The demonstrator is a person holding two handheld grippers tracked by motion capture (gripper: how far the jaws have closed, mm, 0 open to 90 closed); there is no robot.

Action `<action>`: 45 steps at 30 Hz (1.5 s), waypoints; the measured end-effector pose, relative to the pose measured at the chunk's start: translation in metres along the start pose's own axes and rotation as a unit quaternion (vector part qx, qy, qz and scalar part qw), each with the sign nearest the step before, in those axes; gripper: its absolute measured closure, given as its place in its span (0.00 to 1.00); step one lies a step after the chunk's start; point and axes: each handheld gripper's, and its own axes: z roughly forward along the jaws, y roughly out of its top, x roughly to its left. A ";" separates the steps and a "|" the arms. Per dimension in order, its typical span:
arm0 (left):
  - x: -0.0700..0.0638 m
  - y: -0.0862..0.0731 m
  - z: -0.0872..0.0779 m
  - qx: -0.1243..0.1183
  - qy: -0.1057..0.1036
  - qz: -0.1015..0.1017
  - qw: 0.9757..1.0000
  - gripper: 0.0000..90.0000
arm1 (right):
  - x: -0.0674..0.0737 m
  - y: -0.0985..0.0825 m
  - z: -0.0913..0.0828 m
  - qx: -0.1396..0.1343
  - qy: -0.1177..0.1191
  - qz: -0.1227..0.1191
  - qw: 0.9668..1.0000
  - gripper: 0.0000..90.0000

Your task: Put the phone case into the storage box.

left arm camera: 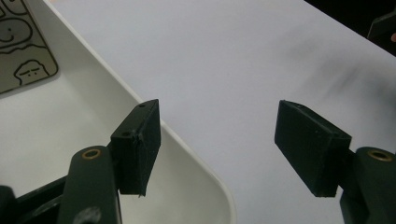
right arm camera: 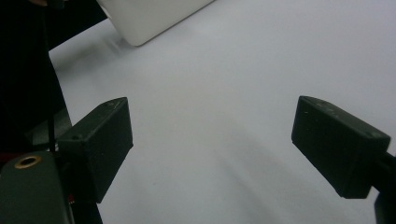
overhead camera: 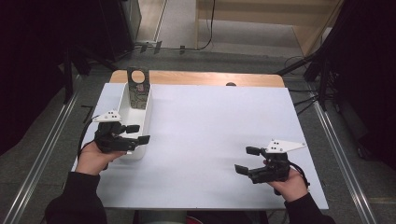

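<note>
Smooth white rectangular bin (overhead camera: 140, 116) holds a patterned card (overhead camera: 138, 93).

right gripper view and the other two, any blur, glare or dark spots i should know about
Right gripper view: jaws close and soft, faint smeared shadows on the white table top, left edge dark. Left gripper view: a grey smudgy shadow at upper right, the bin's rim fairly crisp. High view: the table evenly lit without glare, surroundings very dark, both grippers small but readable.
</note>
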 end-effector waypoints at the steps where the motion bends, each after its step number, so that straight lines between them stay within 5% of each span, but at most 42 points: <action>1: 0.000 -0.001 -0.001 0.002 0.002 0.002 1.000 0.35 | 0.000 0.000 0.000 0.000 0.000 0.000 1.000 0.13; 45: -0.012 -0.035 -0.014 -0.004 0.019 0.002 1.000 0.34 | 0.000 0.000 -0.001 0.000 0.000 -0.002 1.000 0.13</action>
